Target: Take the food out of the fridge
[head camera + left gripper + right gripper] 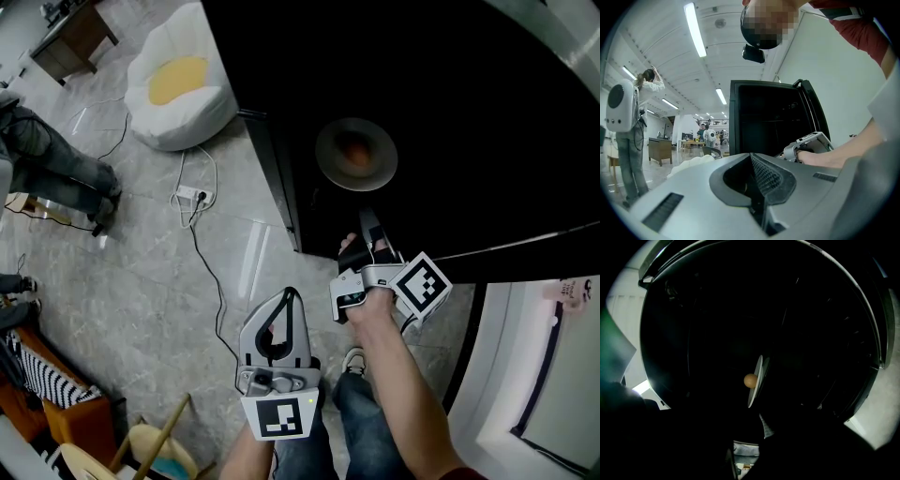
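The food, a small round orange-brown piece, sits on a grey plate deep inside the dark, open fridge. Your right gripper is at the fridge's front edge, short of the plate and pointed toward it. Its jaws are parted with nothing between them. In the right gripper view the food lies ahead, clear of the jaw tips. Your left gripper hangs lower, outside the fridge over the floor, with its jaws pressed together on nothing.
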{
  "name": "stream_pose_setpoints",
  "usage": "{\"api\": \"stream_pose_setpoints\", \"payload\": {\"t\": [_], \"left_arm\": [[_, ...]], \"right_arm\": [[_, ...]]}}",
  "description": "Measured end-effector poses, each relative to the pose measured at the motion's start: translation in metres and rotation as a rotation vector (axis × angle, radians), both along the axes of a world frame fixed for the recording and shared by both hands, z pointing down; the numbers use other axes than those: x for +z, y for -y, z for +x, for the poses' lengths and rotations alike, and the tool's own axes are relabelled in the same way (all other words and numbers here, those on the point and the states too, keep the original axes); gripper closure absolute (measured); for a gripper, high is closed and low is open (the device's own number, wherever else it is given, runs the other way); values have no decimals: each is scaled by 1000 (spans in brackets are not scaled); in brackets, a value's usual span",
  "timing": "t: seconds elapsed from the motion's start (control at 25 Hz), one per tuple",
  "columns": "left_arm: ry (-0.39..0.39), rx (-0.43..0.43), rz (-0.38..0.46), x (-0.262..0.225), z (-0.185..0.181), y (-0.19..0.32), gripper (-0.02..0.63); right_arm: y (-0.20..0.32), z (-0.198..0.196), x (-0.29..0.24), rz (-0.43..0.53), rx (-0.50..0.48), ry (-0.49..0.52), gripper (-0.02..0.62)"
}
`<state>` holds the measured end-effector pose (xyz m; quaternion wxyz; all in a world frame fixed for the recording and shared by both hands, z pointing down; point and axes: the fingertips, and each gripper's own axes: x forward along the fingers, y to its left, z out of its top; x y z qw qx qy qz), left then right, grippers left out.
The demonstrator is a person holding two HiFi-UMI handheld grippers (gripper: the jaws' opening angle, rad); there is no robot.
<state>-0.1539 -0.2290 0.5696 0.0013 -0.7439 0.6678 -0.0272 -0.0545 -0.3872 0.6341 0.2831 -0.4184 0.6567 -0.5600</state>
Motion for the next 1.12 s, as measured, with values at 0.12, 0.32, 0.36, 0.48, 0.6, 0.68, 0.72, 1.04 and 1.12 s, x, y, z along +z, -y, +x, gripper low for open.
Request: {"api": "stream_pose_setpoints", "payload": {"t": [0.12, 0.32, 0.36, 0.48, 0.6, 0.68, 0.72, 1.04, 1.12], "left_arm": [[-1, -8, -8, 5, 1, 14, 592], [3, -16, -17, 7, 1, 23, 592], [5, -19, -21, 8, 0, 26, 592], [0, -24, -36, 13, -3, 28, 592], [-8, -37, -58, 20, -6, 33, 592], [-11, -43, -55, 20, -6, 32, 592], [-11, -42, -47, 18, -5, 32, 592], [-8, -34, -27, 11, -3, 35, 592], [-8, -33, -26, 11, -3, 36, 592]], "right_arm": [[20, 1, 8, -19, 6, 27, 509], [37, -4, 6, -14, -3, 65, 509], [40, -5, 6, -9, -5, 69, 509], [48, -7, 4, 28, -10, 74, 509], [59, -11, 4, 54, -13, 93, 508], [59, -13, 8, 37, -14, 100, 509], [58, -12, 10, 21, -11, 101, 509], [60, -9, 17, -25, 0, 137, 508], [60, -9, 20, -36, 1, 145, 509]]}}
